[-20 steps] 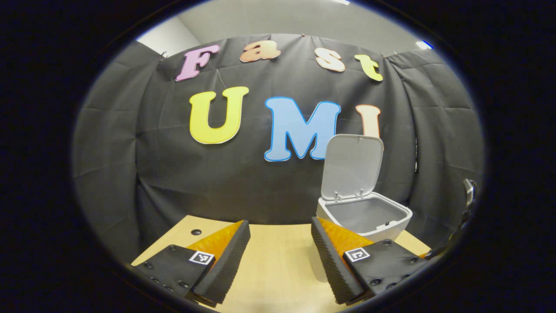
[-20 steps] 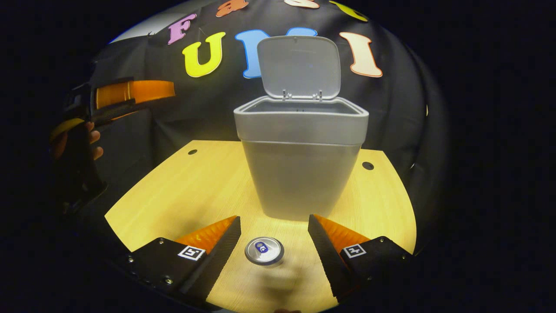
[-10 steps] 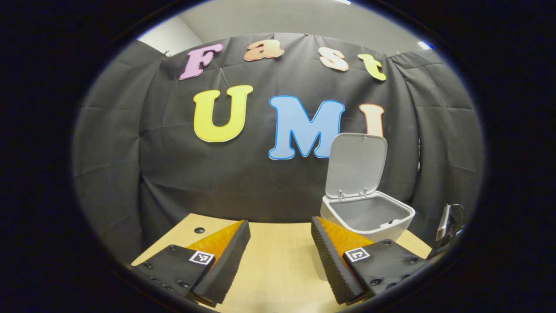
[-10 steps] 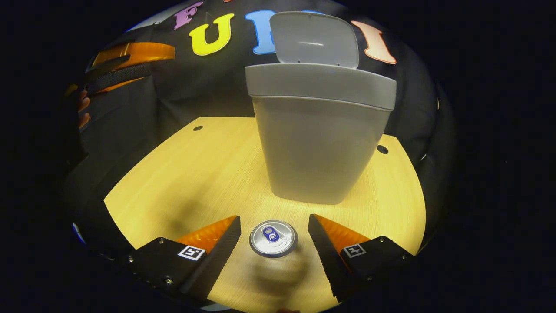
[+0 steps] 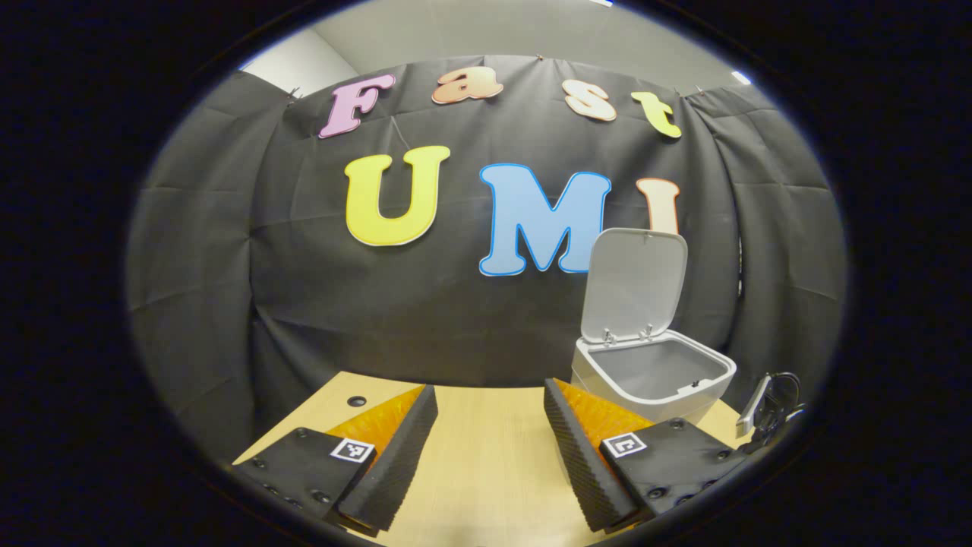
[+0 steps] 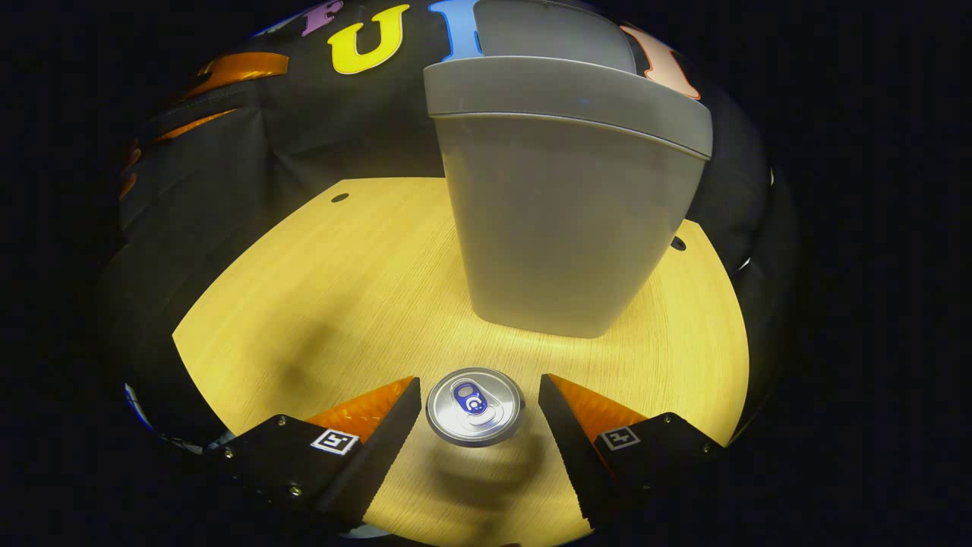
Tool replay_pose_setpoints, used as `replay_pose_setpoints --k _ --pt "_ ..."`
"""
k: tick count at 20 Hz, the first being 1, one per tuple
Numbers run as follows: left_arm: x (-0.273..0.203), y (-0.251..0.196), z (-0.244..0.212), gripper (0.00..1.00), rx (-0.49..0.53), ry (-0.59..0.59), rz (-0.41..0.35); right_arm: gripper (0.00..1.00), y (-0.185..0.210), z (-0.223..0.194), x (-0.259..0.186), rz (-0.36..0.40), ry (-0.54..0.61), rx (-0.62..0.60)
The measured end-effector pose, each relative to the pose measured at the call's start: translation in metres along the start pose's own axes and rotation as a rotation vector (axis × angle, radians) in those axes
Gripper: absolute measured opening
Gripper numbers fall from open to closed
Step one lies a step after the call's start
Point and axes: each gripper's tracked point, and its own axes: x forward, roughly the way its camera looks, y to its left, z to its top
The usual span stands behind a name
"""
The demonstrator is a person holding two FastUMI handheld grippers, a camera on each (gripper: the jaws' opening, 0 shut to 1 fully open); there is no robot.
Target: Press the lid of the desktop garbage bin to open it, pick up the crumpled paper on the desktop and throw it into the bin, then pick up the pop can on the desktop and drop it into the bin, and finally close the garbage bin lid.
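The grey bin (image 6: 569,213) stands on the wooden table (image 6: 304,289) with its lid (image 6: 554,26) raised. A pop can (image 6: 474,406) stands upright in front of the bin, seen from above. My right gripper (image 6: 478,389) is open, one finger on each side of the can's top, neither pressing on it. In the left gripper view the bin (image 5: 653,372) is at the right with its lid (image 5: 634,281) up and its inside showing grey. My left gripper (image 5: 486,444) is open above the table (image 5: 478,494), holding nothing, to the left of the bin.
The left gripper (image 6: 228,72) and a hand (image 6: 129,163) show at the upper left of the right gripper view, high above the table's left edge. Small round holes (image 6: 339,197) mark the tabletop near its far corners. Black cloth walls close behind the bin.
My right gripper has dropped lower and come closer to the can, which now sits between its fingers. The left gripper has drifted slightly, so the bin shifted right in its view.
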Motion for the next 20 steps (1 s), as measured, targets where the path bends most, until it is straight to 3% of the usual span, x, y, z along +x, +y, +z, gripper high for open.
replay_pose_setpoints --k 4,6,10,11,12,20 --pt "0.001 0.002 -0.001 0.92 -0.001 0.005 0.001 0.98 0.001 -0.004 0.002 0.0 0.018 0.007" --pt "0.002 0.002 -0.002 0.93 0.0 0.005 -0.001 0.88 0.001 -0.005 0.002 0.002 0.022 0.007" --pt "0.003 0.002 -0.003 0.96 -0.001 0.008 -0.005 0.84 0.002 -0.003 -0.001 0.019 0.023 0.001" --pt "0.004 0.002 -0.004 0.96 -0.001 0.009 -0.005 0.92 0.002 0.001 -0.001 0.021 0.014 0.002" --pt "0.004 0.003 -0.004 0.96 0.0 0.008 -0.005 0.84 0.001 0.003 -0.004 0.022 0.004 0.004" --pt "0.009 0.0 -0.005 0.96 0.003 0.013 -0.019 0.84 -0.001 0.059 -0.044 0.022 -0.136 -0.021"
